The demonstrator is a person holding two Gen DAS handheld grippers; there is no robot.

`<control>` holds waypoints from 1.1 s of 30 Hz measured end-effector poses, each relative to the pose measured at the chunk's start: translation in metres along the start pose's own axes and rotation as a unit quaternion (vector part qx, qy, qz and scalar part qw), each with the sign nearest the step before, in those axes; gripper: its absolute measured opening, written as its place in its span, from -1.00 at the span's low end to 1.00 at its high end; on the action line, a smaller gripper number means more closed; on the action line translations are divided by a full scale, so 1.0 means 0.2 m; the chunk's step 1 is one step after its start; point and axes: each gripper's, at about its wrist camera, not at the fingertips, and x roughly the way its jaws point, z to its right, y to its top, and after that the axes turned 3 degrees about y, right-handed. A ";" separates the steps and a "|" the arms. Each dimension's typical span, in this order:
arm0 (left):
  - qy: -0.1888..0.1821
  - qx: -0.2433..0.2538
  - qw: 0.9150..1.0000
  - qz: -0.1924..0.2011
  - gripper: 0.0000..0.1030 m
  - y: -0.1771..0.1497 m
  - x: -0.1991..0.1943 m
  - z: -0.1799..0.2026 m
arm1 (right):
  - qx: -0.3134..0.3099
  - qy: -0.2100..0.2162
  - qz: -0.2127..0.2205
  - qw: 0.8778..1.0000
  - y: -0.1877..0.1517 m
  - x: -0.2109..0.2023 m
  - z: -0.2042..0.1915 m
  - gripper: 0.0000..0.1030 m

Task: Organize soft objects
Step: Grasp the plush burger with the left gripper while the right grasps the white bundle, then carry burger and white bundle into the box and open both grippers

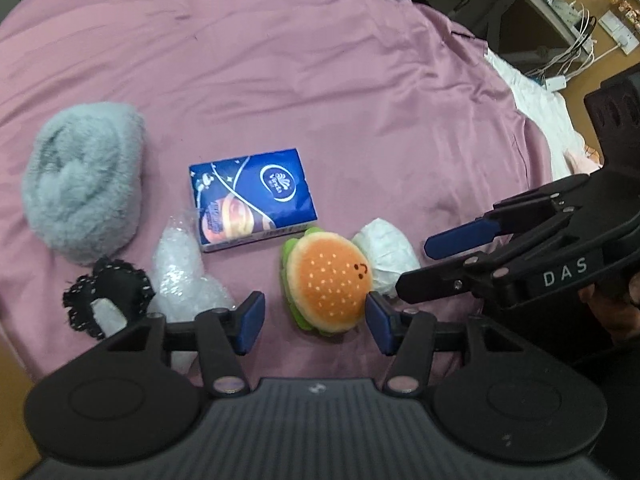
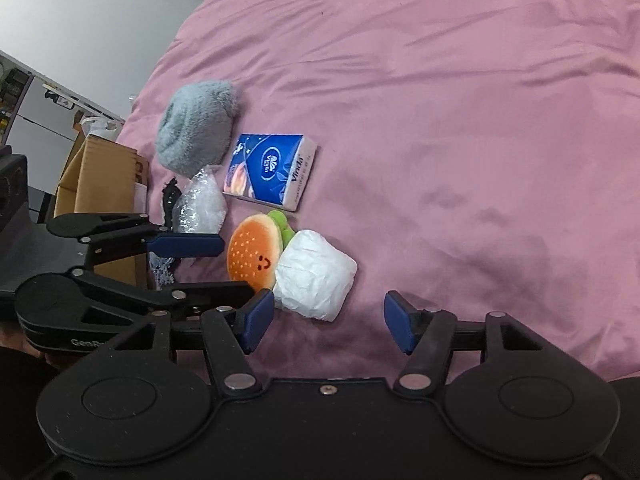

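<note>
Left tongs agape around round plush burger; right tongs likewise, empty.

Cardboard box partly hidden (behind left gripper)

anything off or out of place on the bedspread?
Nothing damaged or spilled. The burger plush lies flat, pressed against the white paper-wrapped bundle; the Vinda tissue pack sits slightly askew. The bubble wrap is crumpled beside the grey fuzzy hat.
</note>
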 end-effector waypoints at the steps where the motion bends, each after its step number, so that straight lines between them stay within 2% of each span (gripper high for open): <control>1: -0.002 0.001 1.000 -0.004 0.06 0.01 0.02 0.00 | 0.002 0.000 -0.002 1.000 0.01 0.01 0.00 0.19; 8: -0.008 -0.005 1.000 -0.009 0.04 0.03 0.09 -0.01 | 0.020 -0.005 0.012 1.000 0.03 0.04 0.01 0.14; 9: -0.010 -0.007 1.000 -0.005 -0.07 0.03 0.09 -0.01 | 0.022 -0.005 0.013 1.000 0.03 0.04 0.01 -0.06; 11: -0.027 -0.010 1.000 -0.002 -0.34 0.02 0.07 -0.01 | 0.026 -0.005 0.015 1.000 0.03 0.04 0.01 -0.14; 17: -0.023 -0.016 0.999 0.019 -0.46 0.00 0.00 -0.01 | -0.001 -0.011 0.041 0.999 0.01 -0.05 -0.06 -0.15; 26: 0.027 -0.026 0.996 0.077 -0.46 -0.05 -0.25 -0.01 | -0.031 -0.017 0.079 0.996 0.00 -0.18 -0.20 -0.15; 33: 0.073 -0.051 0.987 0.133 -0.46 -0.12 -0.46 -0.04 | -0.068 -0.018 0.113 0.991 -0.01 -0.27 -0.37 -0.15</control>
